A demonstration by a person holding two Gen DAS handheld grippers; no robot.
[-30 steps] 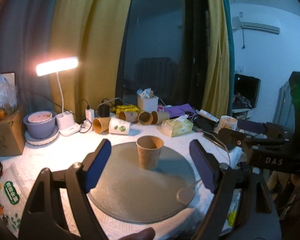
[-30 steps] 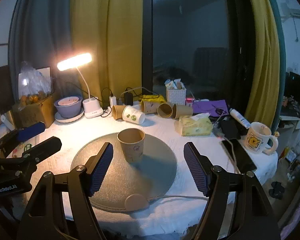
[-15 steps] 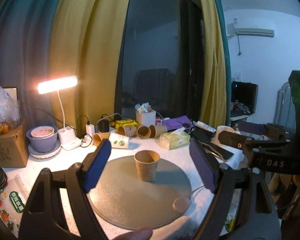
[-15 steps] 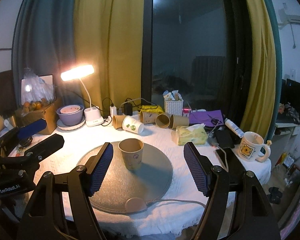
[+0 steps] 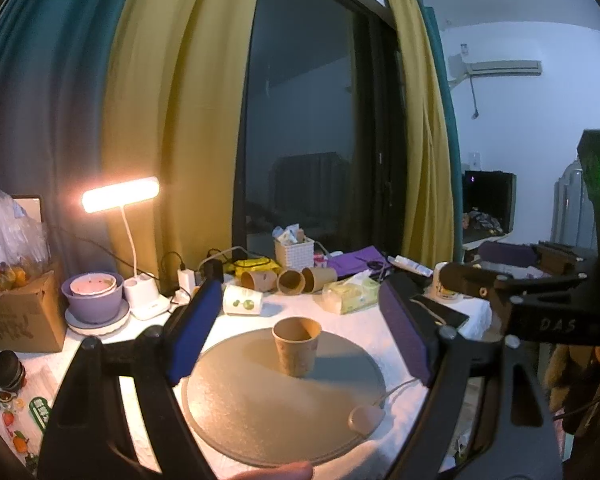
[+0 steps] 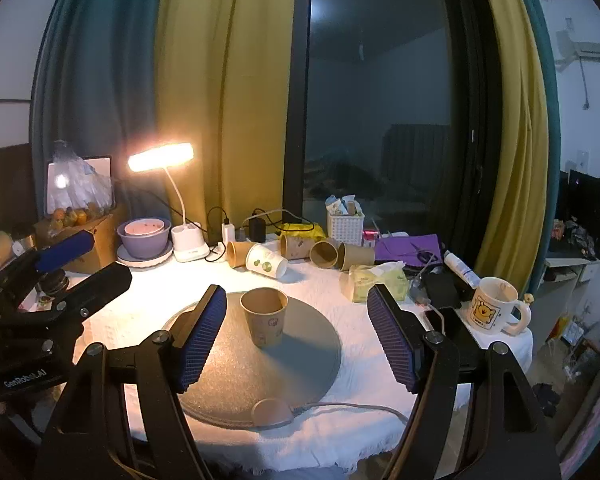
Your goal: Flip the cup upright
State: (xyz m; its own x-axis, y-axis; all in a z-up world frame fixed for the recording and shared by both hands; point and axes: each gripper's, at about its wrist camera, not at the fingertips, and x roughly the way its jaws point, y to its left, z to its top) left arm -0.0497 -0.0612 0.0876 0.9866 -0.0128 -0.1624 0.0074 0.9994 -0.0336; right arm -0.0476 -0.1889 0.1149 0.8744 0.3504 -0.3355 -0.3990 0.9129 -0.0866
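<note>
A brown paper cup (image 5: 296, 346) stands upright, mouth up, on a round grey mat (image 5: 260, 404). It also shows in the right wrist view (image 6: 265, 322) on the mat (image 6: 300, 364). My left gripper (image 5: 300, 330) is open and empty, held back from the cup and above the mat. My right gripper (image 6: 296, 334) is open and empty, also back from the cup. The left gripper shows at the left of the right wrist view (image 6: 52, 276); the right one shows at the right of the left wrist view (image 5: 520, 292).
Several paper cups (image 6: 296, 252) lie on their sides at the back of the white-clothed table (image 6: 132, 316). A lit desk lamp (image 6: 162, 158), purple bowl (image 6: 144, 234), tissue pack (image 6: 376, 280), white basket (image 6: 345, 226), mug (image 6: 492, 306) and phones (image 6: 444, 292) stand around. The mat's cable (image 6: 340, 406) runs right.
Both grippers have drawn back and risen from the cup, which looks smaller and lower in both views. The cup stays upright on the mat. Both stay open.
</note>
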